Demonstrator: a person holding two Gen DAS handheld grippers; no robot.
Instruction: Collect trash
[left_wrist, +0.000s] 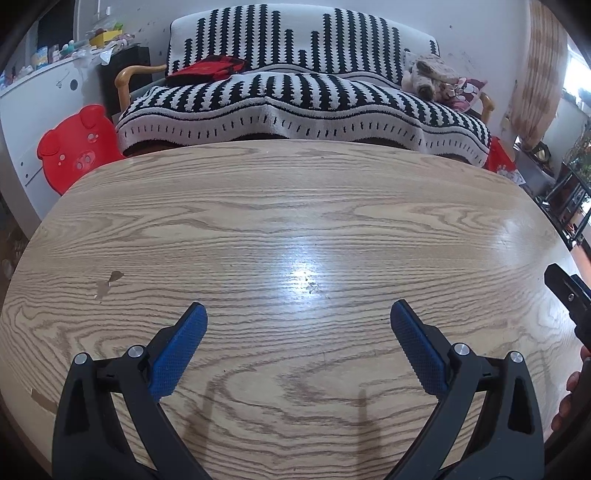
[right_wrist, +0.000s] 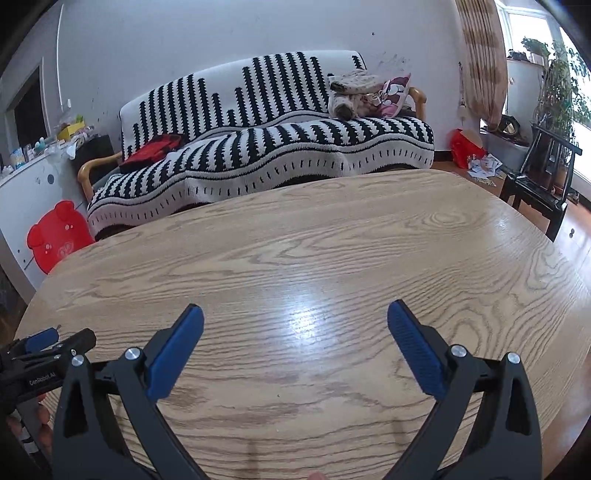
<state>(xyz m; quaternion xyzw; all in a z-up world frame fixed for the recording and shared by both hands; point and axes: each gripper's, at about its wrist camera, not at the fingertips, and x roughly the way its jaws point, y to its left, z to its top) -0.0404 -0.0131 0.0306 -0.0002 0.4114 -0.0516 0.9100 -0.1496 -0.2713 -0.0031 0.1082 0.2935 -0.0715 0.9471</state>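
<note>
Two claws hang over the wooden counter (left_wrist: 295, 221). The left claw (left_wrist: 298, 314) and the right claw (right_wrist: 295, 314) both gape apart, holding nothing. One striped sofa (right_wrist: 258, 147) stands beyond the counter.

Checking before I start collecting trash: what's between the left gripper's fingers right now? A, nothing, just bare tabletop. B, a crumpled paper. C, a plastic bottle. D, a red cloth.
A: the left gripper is open, and only the bare wooden table shows between its blue fingers.
</note>
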